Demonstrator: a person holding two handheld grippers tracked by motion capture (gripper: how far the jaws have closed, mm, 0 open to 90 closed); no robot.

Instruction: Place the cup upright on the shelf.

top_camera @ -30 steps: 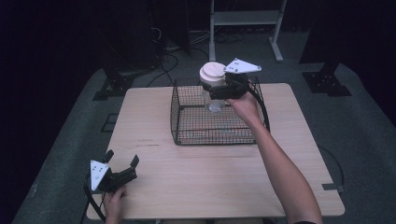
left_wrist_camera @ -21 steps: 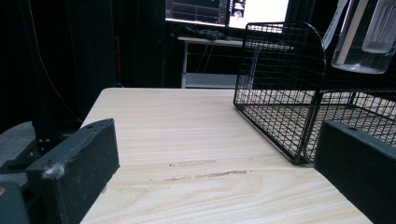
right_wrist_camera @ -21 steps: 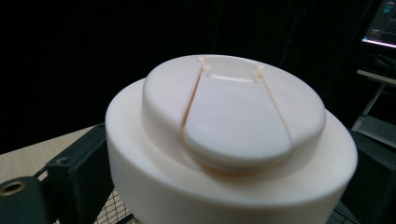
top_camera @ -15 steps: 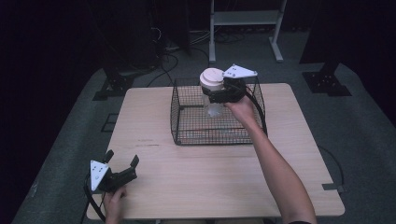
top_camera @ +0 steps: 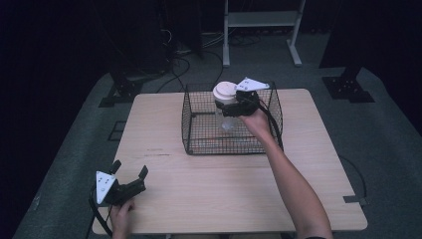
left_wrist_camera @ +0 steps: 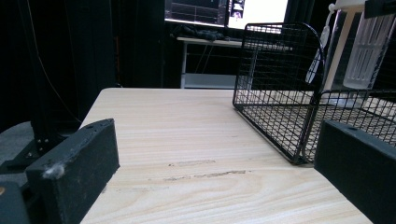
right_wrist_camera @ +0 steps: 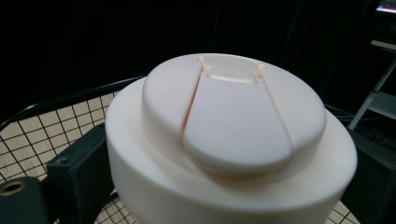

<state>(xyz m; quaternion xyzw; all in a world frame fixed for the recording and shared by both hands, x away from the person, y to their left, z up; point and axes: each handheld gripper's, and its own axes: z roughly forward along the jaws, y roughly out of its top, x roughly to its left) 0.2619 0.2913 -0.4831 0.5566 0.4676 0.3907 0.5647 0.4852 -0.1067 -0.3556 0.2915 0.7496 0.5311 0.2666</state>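
A clear bottle with a wide white flip-top cap hangs upright over the black wire basket at the back of the table. My right gripper is shut on the bottle just under its cap. In the right gripper view the cap sits between the two black jaws. My left gripper rests open near the table's front left corner, with nothing between its jaws. In the left gripper view the basket stands ahead to the right, and the bottle hangs over it.
The light wooden table has bare room in front of the basket and to its left. A white metal stand and cables lie on the dark floor behind the table.
My right gripper has carried the bottle slightly left and lower over the basket. The left gripper has stayed still.
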